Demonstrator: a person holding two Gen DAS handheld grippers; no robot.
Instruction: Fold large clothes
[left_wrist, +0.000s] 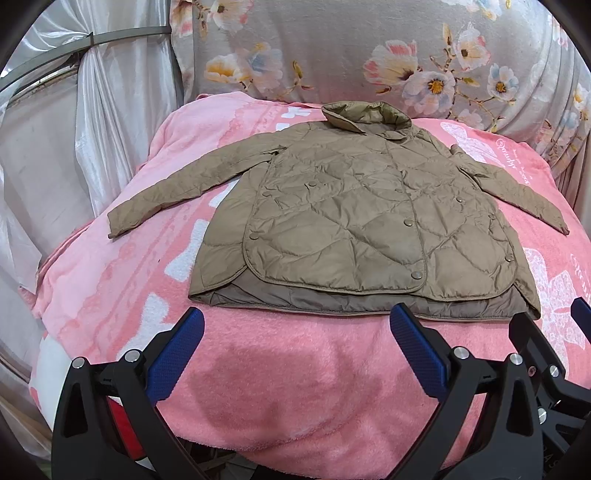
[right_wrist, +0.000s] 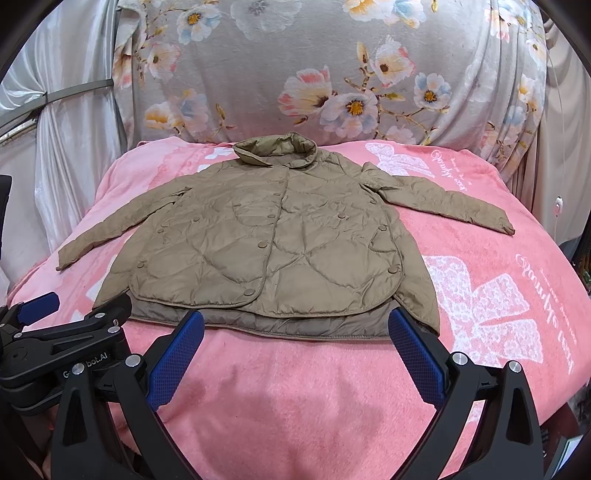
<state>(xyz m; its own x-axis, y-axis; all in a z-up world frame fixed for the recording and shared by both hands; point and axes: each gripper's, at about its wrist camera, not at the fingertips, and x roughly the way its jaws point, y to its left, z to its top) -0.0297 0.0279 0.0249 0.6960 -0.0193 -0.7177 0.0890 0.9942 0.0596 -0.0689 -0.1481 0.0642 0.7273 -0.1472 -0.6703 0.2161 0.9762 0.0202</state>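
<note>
A floral cushion (right_wrist: 314, 74) backs the pink blanket (right_wrist: 295, 387). On the blanket a tan quilted jacket (right_wrist: 266, 240) lies flat (snapped shut), sleeves spread. Left claw (left_wrist: 295, 354) and right claw (right_wrist: 295, 354) both gape, empty, near its hem.

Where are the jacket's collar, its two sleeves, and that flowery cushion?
collar (right_wrist: 276, 147), right wrist view, standing rim.
left-side sleeve (left_wrist: 177, 188), left wrist view, mid-sleeve.
right-side sleeve (right_wrist: 447, 201), right wrist view, mid-sleeve.
flowery cushion (right_wrist: 332, 74), right wrist view, front face.

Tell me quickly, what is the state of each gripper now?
Left gripper: open, holding nothing, just short of the jacket hem.
Right gripper: open, holding nothing, at the hem.
</note>
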